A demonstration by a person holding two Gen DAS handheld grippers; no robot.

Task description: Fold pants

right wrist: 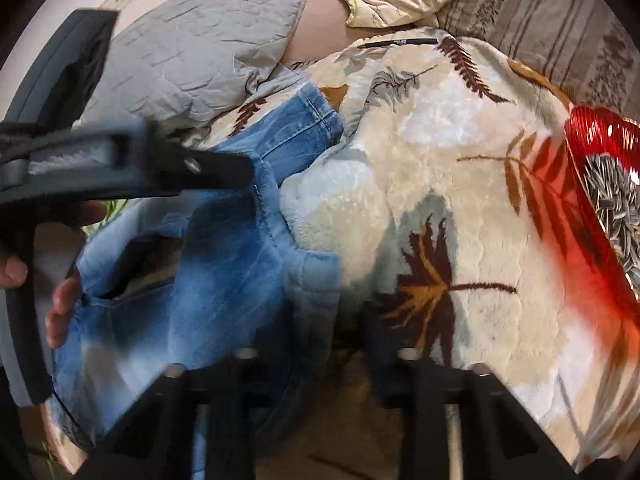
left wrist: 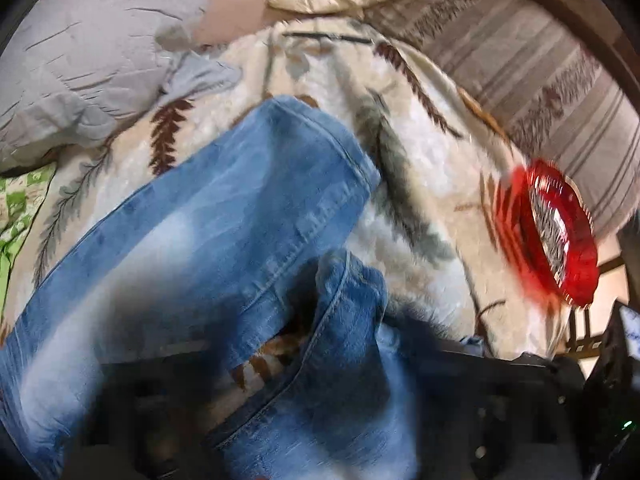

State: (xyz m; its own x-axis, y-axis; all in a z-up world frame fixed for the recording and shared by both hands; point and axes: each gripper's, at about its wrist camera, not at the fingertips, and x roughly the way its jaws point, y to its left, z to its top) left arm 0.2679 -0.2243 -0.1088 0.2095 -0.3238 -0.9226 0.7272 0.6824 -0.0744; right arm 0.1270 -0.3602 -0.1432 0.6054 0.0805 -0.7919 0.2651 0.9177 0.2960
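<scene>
Pants: we lift faded blue denim pants (left wrist: 224,216) off the leafy cream fleece blanket (right wrist: 460,184).
Tongs: left gripper (right wrist: 224,168) pinches denim; right gripper (right wrist: 348,320) hold unclear.
Next: we carry the cloth across.

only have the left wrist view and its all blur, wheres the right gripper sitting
Observer: The right gripper is open, low over the right edge of the jeans, where the denim meets the blanket.
Operator: anything on the blanket i should dodge
Observer: A black pen lies at the blanket's far end, well beyond the jeans.
Operator: how does my left gripper look from there
Observer: The left gripper has its tip against a raised edge of the jeans; I cannot tell whether it is clamped.
</scene>
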